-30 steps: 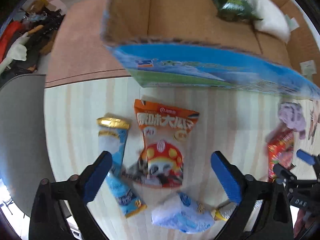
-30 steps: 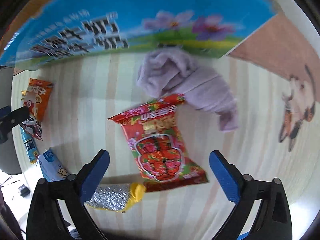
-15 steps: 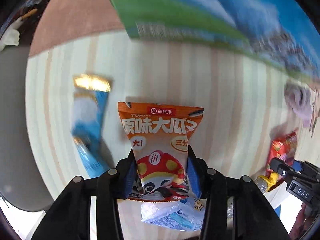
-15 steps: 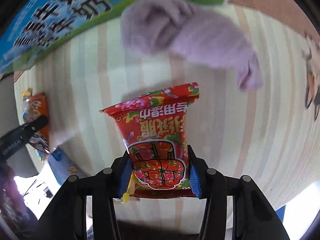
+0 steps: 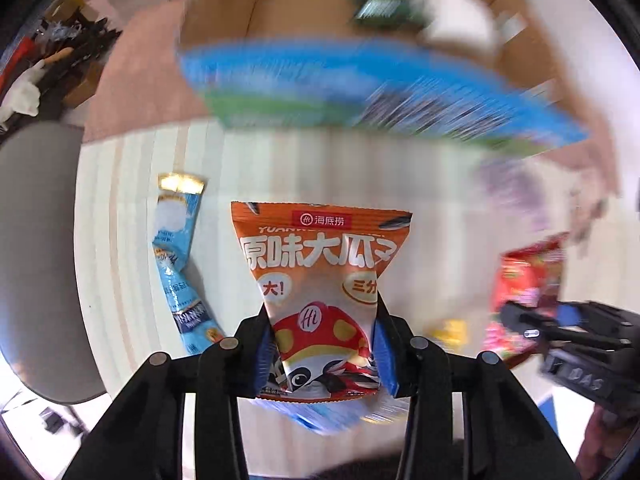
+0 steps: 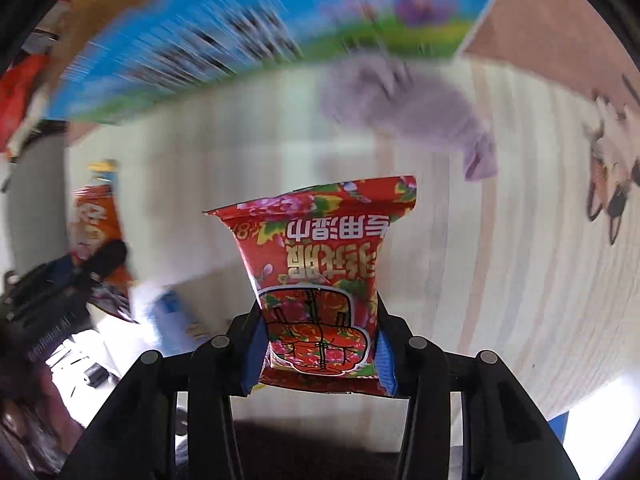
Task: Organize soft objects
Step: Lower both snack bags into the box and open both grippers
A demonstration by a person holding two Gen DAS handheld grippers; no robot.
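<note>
My left gripper (image 5: pixel 323 354) is shut on an orange snack packet (image 5: pixel 320 264) and holds it above the striped table. My right gripper (image 6: pixel 318 354) is shut on a red floral packet (image 6: pixel 320 252), also lifted. In the left wrist view the right gripper (image 5: pixel 568 332) shows at the right with the red packet (image 5: pixel 528 280). In the right wrist view the left gripper (image 6: pixel 64 292) shows at the left with the orange packet (image 6: pixel 94 220). An open cardboard box (image 5: pixel 304 80) with a blue printed side stands behind; a green packet (image 5: pixel 380 4) and a white soft item (image 5: pixel 452 20) lie inside.
A blue stick packet (image 5: pixel 176 256) lies on the table (image 5: pixel 320 168) left of the orange packet. A purple cloth (image 6: pixel 408 108) lies near the box (image 6: pixel 240 40). A blue-white pouch (image 6: pixel 176 320) lies below my grippers. A grey chair (image 5: pixel 36 248) stands at the left.
Both grippers, open a second ago, closed on their packets and have since lifted them off the table. The views have tilted up toward the box and are blurred by motion.
</note>
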